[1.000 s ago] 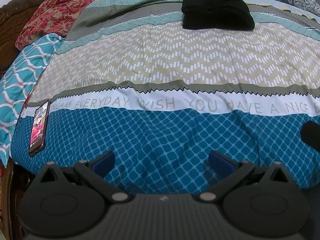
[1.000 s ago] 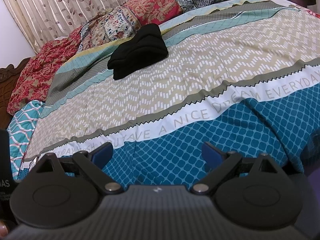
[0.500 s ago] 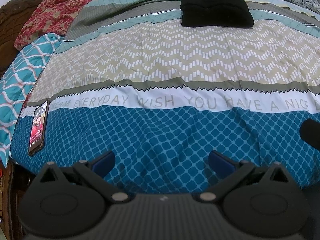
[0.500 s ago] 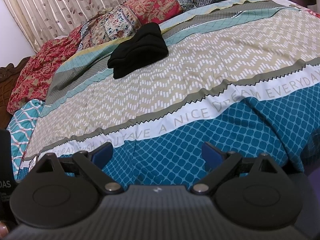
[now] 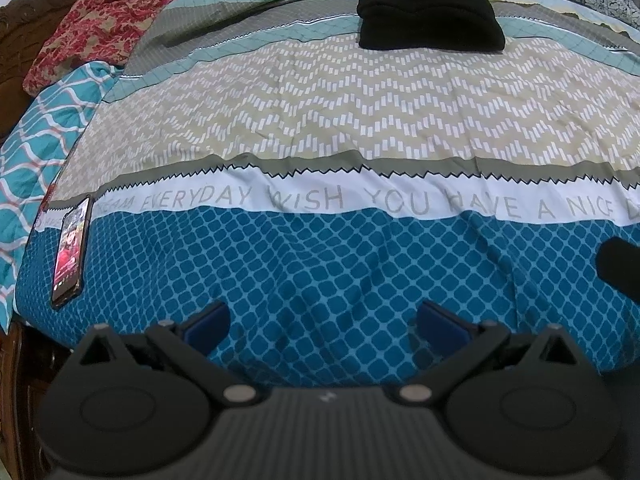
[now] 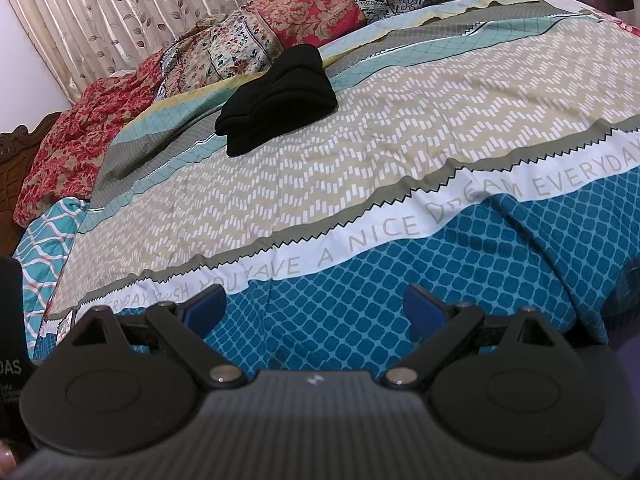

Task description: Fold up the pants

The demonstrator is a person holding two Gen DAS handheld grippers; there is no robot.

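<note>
Left wrist view looked across a bed covered by a patterned bedspread with blue lattice, a white lettered band and a beige zigzag band. No container showed in either view. The black pants lay folded into a compact bundle near the far edge of the bed, on the teal and grey stripes, just before the pillows. In the right wrist view the same pants sat as a stacked pile with their layered edges facing the camera, well apart from both tools.

A phone with a lit screen lay near the left edge of the bed, across the white band and the blue lattice. A dark shape at the right edge of the left view was cut off and could not be identified. At the left edge of the right view a black object with partial white lettering was likewise cropped. A curtain hung behind the pillows.

The left gripper hovered over the near edge of the bed, its blue pads spread wide, holding nothing. The right gripper stood equally wide apart above the blue lattice, its pads empty and touching no cloth.
</note>
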